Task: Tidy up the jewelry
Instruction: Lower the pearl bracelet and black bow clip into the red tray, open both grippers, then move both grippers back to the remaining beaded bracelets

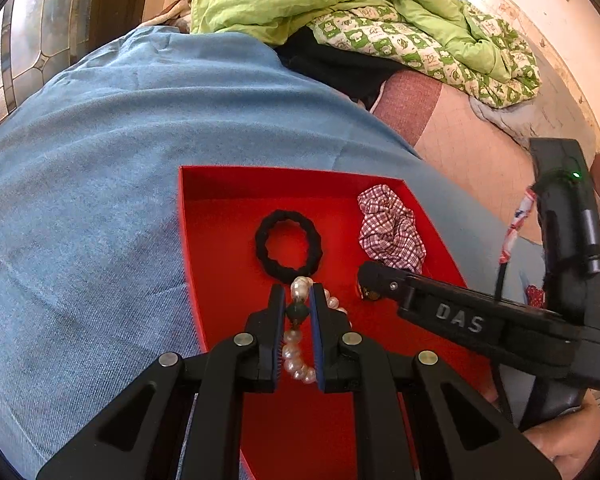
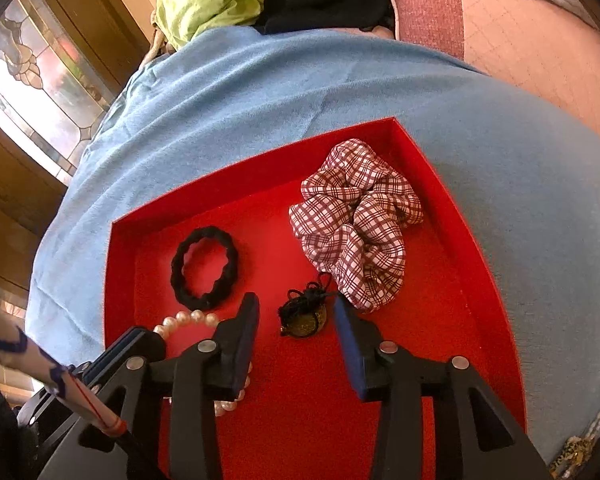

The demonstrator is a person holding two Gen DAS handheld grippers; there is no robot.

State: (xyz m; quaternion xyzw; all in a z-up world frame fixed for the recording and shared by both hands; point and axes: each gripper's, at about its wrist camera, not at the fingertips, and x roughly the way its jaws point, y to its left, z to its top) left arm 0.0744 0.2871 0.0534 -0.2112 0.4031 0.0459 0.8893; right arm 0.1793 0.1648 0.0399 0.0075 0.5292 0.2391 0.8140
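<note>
Red tray (image 2: 452, 216) on a blue cloth (image 1: 100, 160) already gathers the pieces: the left tool (image 1: 296, 300) is clenched on a pearl bracelet (image 1: 296, 354), low over the tray floor, probably to set it down. Beyond lies a black hair tie (image 2: 204, 266); further right, the released right tool (image 2: 296, 312) straddles a black-and-gold trinket (image 2: 304, 316), with a plaid scrunchie (image 2: 356, 220) by the right wall and bare floor nearer the camera.

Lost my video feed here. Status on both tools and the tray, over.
Left tool shut on white pearl bracelet in red tray. Right tool open around small dark-gold hair bobble. Black hair tie, checked scrunchie nearby, clear.
</note>
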